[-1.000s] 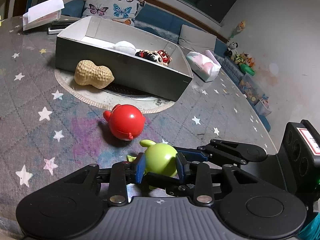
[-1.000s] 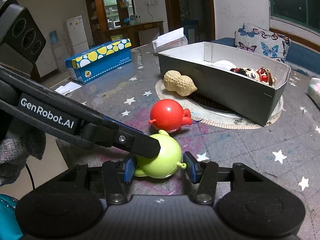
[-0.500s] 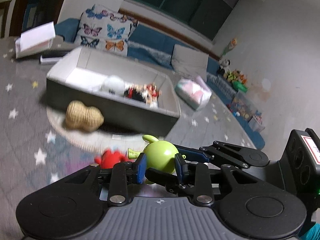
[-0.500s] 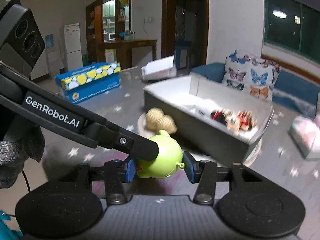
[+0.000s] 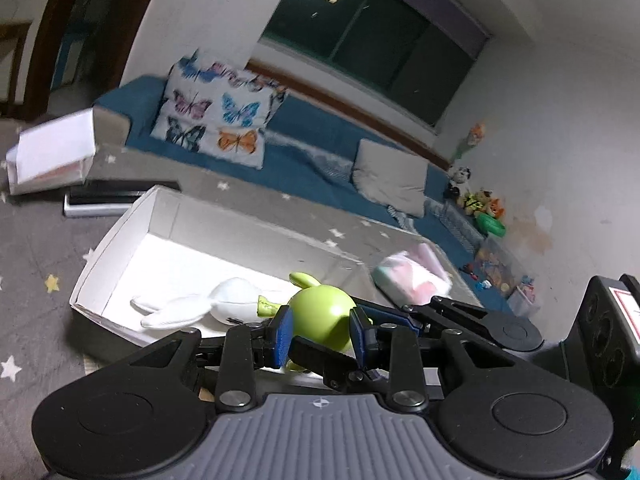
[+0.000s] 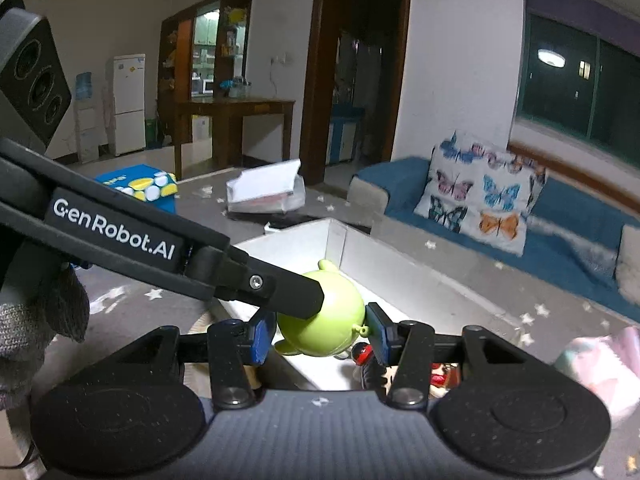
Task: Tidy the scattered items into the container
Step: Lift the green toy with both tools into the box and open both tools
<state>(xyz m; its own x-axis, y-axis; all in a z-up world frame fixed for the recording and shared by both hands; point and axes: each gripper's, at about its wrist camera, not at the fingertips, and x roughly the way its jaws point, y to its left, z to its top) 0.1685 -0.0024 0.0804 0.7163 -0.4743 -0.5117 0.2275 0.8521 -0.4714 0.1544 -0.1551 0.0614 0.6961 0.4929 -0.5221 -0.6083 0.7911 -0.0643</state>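
A round green toy (image 5: 322, 317) with small ears is held in the air over the open white-lined box (image 5: 120, 236). My left gripper (image 5: 320, 334) is shut on the green toy. My right gripper (image 6: 318, 334) is shut on the same toy (image 6: 328, 320) from the other side. A white plush toy (image 5: 208, 306) lies inside the box below. Small red and black figures (image 6: 436, 376) lie in the box, partly hidden by the right gripper.
A white tissue box (image 5: 52, 158) and a dark flat object (image 5: 116, 198) sit on the star-patterned cloth behind the box. A pink and green packet (image 5: 412, 278) lies to the right. A blue and yellow carton (image 6: 136, 184) stands far left in the right wrist view.
Both grippers lifted the green toy off the cloth and carried it forward over the box. The red toy and the peanut toy have dropped out of view.
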